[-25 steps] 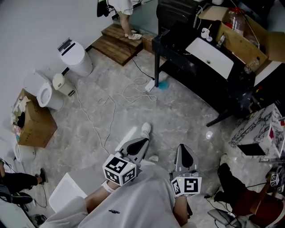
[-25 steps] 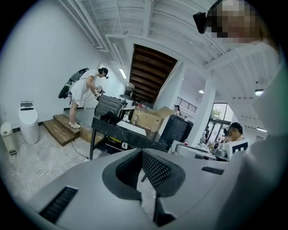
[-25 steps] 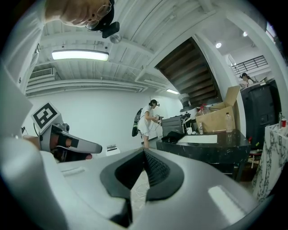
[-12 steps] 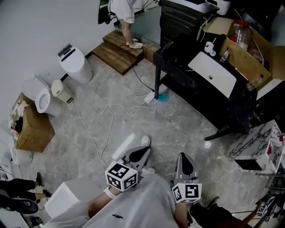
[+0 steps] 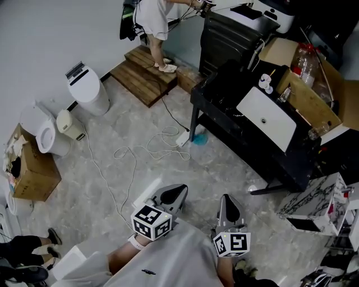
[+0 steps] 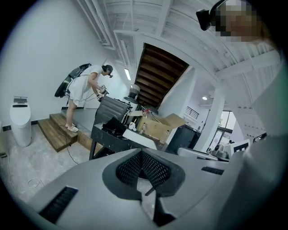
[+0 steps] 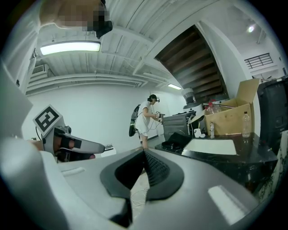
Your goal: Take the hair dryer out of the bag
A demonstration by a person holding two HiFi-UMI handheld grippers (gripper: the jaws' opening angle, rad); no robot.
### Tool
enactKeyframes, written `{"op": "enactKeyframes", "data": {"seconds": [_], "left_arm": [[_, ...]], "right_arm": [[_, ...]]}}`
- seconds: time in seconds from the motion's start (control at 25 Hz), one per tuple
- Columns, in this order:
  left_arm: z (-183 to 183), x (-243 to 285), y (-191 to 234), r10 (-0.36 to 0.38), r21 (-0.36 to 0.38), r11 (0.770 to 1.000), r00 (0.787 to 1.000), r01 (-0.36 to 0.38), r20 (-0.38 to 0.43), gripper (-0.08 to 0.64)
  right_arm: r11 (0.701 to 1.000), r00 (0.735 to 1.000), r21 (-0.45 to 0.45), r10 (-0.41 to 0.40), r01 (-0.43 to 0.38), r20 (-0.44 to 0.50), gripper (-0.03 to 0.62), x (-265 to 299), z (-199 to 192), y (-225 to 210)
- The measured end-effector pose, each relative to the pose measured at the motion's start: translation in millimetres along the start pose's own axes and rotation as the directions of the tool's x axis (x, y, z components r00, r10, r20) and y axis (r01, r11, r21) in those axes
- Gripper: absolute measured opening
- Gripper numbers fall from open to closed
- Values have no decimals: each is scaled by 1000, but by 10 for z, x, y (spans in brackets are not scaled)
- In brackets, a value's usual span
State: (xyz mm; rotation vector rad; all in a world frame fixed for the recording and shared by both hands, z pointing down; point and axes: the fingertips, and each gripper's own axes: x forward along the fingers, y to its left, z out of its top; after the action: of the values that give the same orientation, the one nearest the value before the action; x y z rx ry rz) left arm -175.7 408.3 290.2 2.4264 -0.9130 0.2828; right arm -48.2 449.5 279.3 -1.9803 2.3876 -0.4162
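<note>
My left gripper point(image 5: 173, 194) and right gripper point(image 5: 226, 205) are held side by side over the grey floor, both shut with nothing between the jaws. Ahead stands a black table point(image 5: 224, 126). A black bag-like bundle point(image 5: 231, 78) lies at its far end, and it also shows in the left gripper view point(image 6: 112, 127) and the right gripper view point(image 7: 177, 140). A white sheet point(image 5: 267, 117) lies on the tabletop beside it. No hair dryer shows in any view. In their own views the left gripper point(image 6: 142, 153) and the right gripper point(image 7: 144, 151) have their meshed pads pressed together.
A white cable point(image 5: 147, 150) and a power strip point(image 5: 182, 138) lie on the floor before the table. A person point(image 5: 152, 17) stands on a wooden step point(image 5: 141, 70). White toilets point(image 5: 87, 88) and a cardboard box point(image 5: 29, 175) line the left wall. An open carton point(image 5: 307, 84) sits behind the table.
The whole view has shifted forward toward the black table, which now sits lower and nearer in the head view. Both grippers travelled along together and stayed shut.
</note>
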Motion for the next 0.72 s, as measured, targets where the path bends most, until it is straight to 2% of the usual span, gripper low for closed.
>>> {"op": "enactKeyframes", "data": {"seconds": [0.16, 0.28, 0.48, 0.72], "left_arm": [[275, 191, 370, 3, -3, 1000, 1000, -2, 11, 8], [449, 305, 665, 5, -12, 1000, 1000, -4, 17, 8], [841, 453, 1029, -14, 9, 1000, 999, 13, 47, 8], [917, 668, 1281, -49, -11, 999, 998, 50, 35, 8]], "right_arm": [[1000, 1000, -1, 15, -15, 4, 12, 540, 135, 13], [999, 999, 40, 28, -29, 15, 12, 913, 202, 39], [1000, 1000, 13, 6, -6, 30, 12, 1392, 328, 56], [1000, 1000, 15, -28, 28, -7, 12, 1657, 275, 85]]}}
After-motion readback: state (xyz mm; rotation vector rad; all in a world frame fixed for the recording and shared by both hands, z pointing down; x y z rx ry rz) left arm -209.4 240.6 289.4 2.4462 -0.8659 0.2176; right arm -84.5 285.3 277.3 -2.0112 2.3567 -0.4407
